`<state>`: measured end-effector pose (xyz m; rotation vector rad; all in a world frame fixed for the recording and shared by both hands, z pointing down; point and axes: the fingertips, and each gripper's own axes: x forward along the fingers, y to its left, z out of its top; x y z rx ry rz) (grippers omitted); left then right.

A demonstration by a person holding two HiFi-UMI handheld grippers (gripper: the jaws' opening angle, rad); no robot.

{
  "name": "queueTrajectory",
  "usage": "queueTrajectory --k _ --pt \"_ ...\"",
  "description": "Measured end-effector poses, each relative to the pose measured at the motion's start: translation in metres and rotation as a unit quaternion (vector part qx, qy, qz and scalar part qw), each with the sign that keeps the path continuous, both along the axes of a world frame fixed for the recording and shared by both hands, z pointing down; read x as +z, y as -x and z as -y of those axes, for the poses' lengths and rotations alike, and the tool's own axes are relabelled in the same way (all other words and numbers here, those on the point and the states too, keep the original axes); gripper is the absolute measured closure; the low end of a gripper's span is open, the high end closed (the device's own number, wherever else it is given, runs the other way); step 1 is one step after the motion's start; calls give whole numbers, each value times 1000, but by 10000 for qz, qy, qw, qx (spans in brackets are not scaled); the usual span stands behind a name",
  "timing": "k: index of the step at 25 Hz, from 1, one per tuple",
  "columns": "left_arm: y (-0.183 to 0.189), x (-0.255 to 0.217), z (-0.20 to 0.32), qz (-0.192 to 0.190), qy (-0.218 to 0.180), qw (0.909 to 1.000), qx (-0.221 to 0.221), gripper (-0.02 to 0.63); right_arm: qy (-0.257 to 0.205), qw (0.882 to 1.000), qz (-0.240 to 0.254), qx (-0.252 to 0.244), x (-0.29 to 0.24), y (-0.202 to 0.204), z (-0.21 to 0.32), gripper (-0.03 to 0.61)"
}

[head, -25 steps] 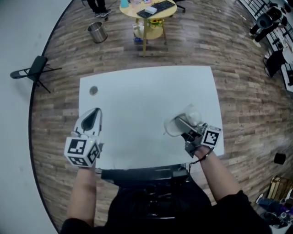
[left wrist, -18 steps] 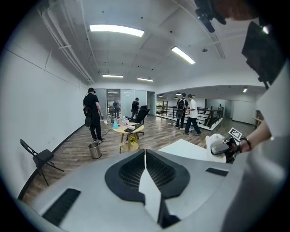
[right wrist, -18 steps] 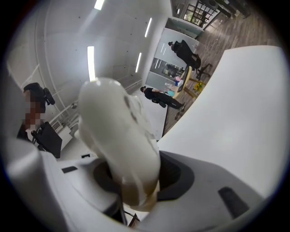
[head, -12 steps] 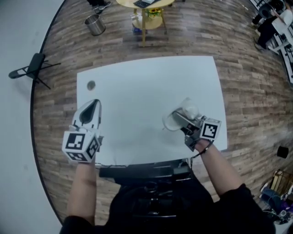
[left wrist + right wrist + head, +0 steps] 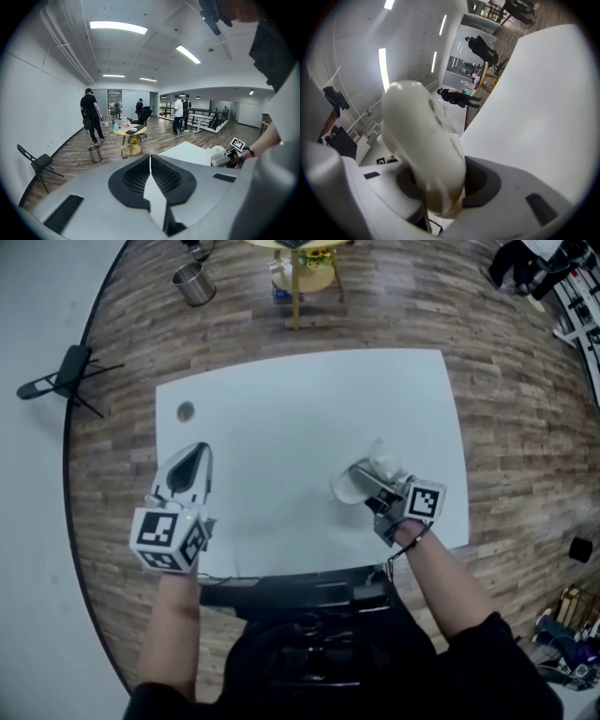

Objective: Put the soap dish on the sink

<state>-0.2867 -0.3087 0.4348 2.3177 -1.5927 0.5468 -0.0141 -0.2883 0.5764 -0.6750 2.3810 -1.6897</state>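
The right gripper [image 5: 373, 489] is clamping the pale soap dish [image 5: 350, 486] between its jaws, over the white table [image 5: 300, 399] at about four o'clock; the left gripper [image 5: 190, 463] is hovering at eight o'clock, jaws pressed together, gripping nothing.

- The left tongs [image 5: 199, 452] hang over the near left part of the surface [image 5: 300, 409].
- The right tongs [image 5: 367, 482], near right, grip the soap dish [image 5: 345, 489].
- A round spot [image 5: 185, 412] lies far left on the surface.
- A bin [image 5: 193, 282] stands behind on the floor [image 5: 487, 381].
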Motion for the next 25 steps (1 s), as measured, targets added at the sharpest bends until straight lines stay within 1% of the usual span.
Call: queueTrajectory --k 5,10,13,18,22,25 --pt "-3 5 -2 53 32 10000 32 600 196 9998 7 -86 17 4 -5 436" --pt "7 5 1 -20 105 9999 -116 600 317 9995 53 -81 26 4 -7 437" --pt "14 4 2 20 93 9999 -127 600 444 9990 -40 -87 37 5 -9 437" --pt "26 5 1 -43 86 9996 -279 600 620 9978 -185 -129 51 1 -15 437" --pt "28 7 0 -10 97 9996 -263 600 681 9971 -255 -232 59 4 -18 436" --pt "24 9 -5 90 103 9996 -250 600 714 9965 -301 -323 66 7 -22 436"
